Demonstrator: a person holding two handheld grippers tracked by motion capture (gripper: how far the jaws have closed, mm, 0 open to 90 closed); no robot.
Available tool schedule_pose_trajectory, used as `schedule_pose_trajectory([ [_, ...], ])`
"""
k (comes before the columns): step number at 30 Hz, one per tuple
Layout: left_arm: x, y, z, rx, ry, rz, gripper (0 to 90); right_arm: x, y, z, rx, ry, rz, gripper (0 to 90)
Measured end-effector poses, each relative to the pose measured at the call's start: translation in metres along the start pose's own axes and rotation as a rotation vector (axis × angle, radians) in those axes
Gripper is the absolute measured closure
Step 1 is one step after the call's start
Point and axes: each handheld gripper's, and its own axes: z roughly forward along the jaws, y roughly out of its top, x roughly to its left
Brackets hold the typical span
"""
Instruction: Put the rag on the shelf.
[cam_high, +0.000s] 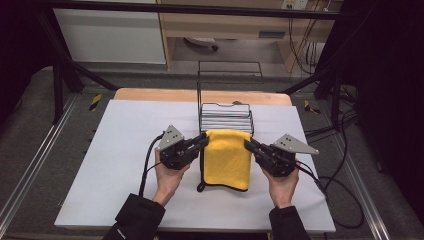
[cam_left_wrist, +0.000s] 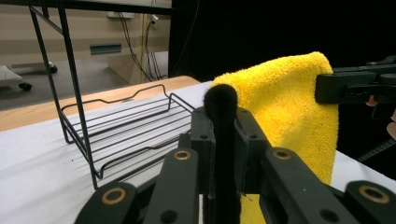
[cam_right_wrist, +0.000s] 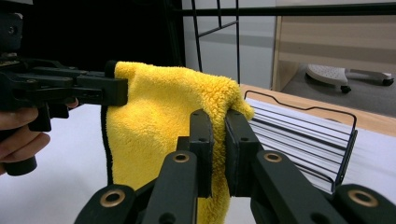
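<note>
A folded yellow towel (cam_high: 226, 159) with a black hem hangs between my two grippers, its lower end resting on the white table (cam_high: 125, 150). My left gripper (cam_high: 203, 138) is shut on the towel's far left corner, pinching the black hem (cam_left_wrist: 221, 135) between its jaws. My right gripper (cam_high: 247, 145) is shut on the far right corner, yellow pile (cam_right_wrist: 219, 116) squeezed between its pads. In the left gripper view the towel (cam_left_wrist: 285, 116) drapes to the right, with the other gripper clamped on its far edge. A black wire basket (cam_high: 226, 116) stands just behind the towel.
The wire basket (cam_left_wrist: 126, 130) has a tall wire handle frame (cam_high: 230, 75) rising at its back. A wooden strip (cam_high: 150, 94) edges the table's far side. Cables trail off the right edge (cam_high: 340, 195). A dark frame surrounds the table.
</note>
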Motion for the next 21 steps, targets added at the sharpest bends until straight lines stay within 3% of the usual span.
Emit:
schedule_pose_trajectory([
  [21, -0.001, 0.021, -0.003, -0.077, 0.012, 0.016, 79.7, 0.003, 0.019, -0.002, -0.085, -0.009, -0.024, 82.9],
])
